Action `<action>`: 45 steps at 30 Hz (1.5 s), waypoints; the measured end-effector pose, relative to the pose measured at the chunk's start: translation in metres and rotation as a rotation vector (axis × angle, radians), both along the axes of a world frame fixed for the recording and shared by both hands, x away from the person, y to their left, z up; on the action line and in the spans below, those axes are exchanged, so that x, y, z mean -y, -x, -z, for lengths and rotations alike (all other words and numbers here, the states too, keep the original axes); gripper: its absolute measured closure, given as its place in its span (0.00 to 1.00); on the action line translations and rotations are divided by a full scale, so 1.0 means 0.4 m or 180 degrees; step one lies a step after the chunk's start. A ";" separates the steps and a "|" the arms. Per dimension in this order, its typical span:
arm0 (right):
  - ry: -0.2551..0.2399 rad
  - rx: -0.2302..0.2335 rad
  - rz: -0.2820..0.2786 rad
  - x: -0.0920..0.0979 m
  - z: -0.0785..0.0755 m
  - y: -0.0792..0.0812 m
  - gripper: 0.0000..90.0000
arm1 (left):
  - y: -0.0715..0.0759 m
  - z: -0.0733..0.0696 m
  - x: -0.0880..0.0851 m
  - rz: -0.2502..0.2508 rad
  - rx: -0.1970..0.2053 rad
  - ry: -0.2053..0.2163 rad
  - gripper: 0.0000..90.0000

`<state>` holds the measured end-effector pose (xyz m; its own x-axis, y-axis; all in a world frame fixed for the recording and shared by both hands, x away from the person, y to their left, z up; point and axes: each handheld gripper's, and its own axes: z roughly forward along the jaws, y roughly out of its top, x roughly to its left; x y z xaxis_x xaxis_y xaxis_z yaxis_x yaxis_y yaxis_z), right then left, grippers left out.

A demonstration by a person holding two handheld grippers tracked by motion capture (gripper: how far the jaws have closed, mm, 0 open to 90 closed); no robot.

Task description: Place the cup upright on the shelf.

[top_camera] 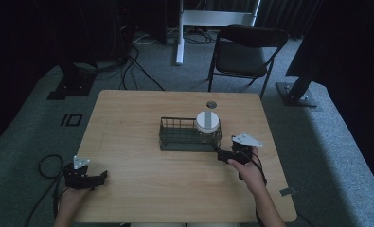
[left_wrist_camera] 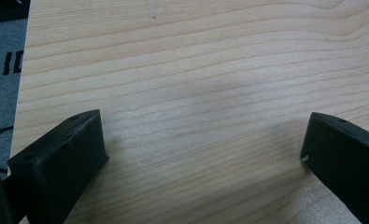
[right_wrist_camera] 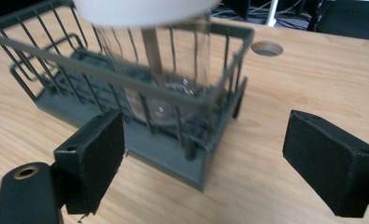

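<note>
Worktop: pale wood grain, rectangular, a small round hole near its far edge; no writing legible on it.

Wire basket: dark grey, rectangular, near the worktop's centre; open top, solid base.

Jar: clear glass with a white lid, upright in the right end of the basket; a grey strip runs across the lid and down the glass, possibly a label, no text readable.

Left gripper: at the near left corner of the worktop, held by a hand; jaws wide apart over bare wood, holding nothing.

Right gripper: just near and right of the basket's right end; jaws wide apart, the basket corner between them in the right gripper view, nothing held.

Floor: grey carpet; a black folding chair beyond the far edge; black cables far left.
</note>
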<state>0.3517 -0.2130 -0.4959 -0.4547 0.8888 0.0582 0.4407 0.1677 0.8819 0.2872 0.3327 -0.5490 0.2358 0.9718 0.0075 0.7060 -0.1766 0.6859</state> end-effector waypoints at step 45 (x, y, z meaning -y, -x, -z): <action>0.0317 -0.0512 0.0610 0.168 0.115 0.039 0.14 | 0.000 0.000 0.000 0.0000 0.0000 0.0000 0.00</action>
<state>0.3361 -0.2802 -0.5420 -0.2695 0.9627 0.0242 0.6059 0.1500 0.7813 0.2873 0.3327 -0.5490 0.2357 0.9718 0.0073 0.7060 -0.1764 0.6858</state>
